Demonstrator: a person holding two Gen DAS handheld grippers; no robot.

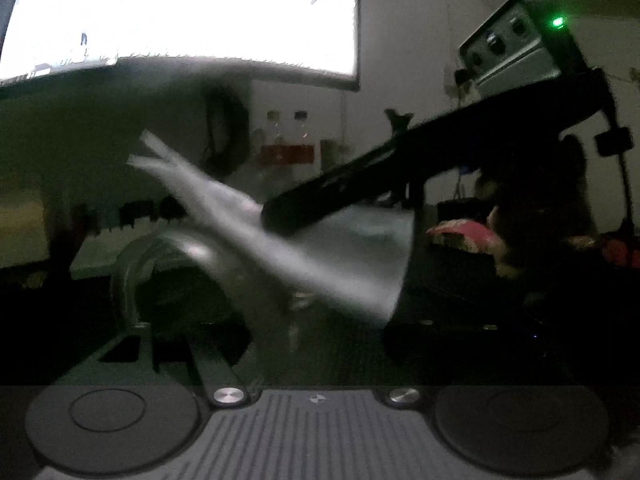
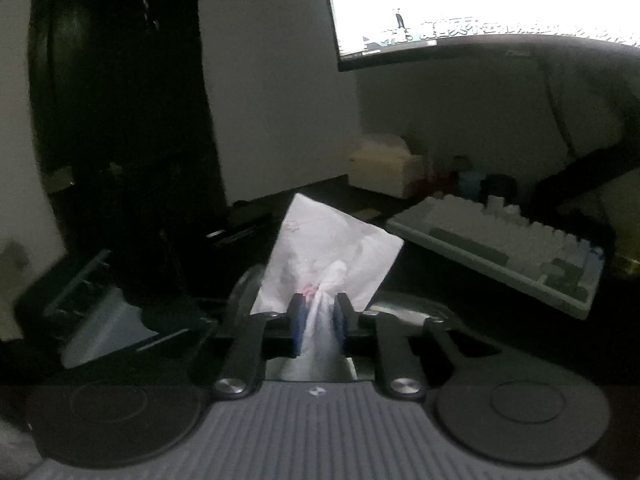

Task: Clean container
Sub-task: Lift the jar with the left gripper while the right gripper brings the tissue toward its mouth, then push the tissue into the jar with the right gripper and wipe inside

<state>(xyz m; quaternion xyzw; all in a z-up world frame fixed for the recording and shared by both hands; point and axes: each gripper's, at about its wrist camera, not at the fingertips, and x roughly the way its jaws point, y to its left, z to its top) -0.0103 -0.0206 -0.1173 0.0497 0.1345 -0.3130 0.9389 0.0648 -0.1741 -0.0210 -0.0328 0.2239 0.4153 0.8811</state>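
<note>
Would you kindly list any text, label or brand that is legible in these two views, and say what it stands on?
None can be read.
Bright monitor screen: a band of characters along its lower edge, too blurred to read.
Dark bezel under that screen: a faint logo, illegible.
White keyboard: key legends too small.
Red-labelled bottles: labels blurred.
White tissue: pink marks, no words.

Dim room, glowing monitor [image 2: 480,0], keyboard [image 2: 508,240], pale wall [image 2: 272,80].

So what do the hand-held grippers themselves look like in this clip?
Both have a grey ribbed base plate flanked by two round dark discs, silver pivot screws and black linkage arms. The right hand-held gripper has black fingers with blue pads. Its dark body carries a grey box with a green light.
</note>
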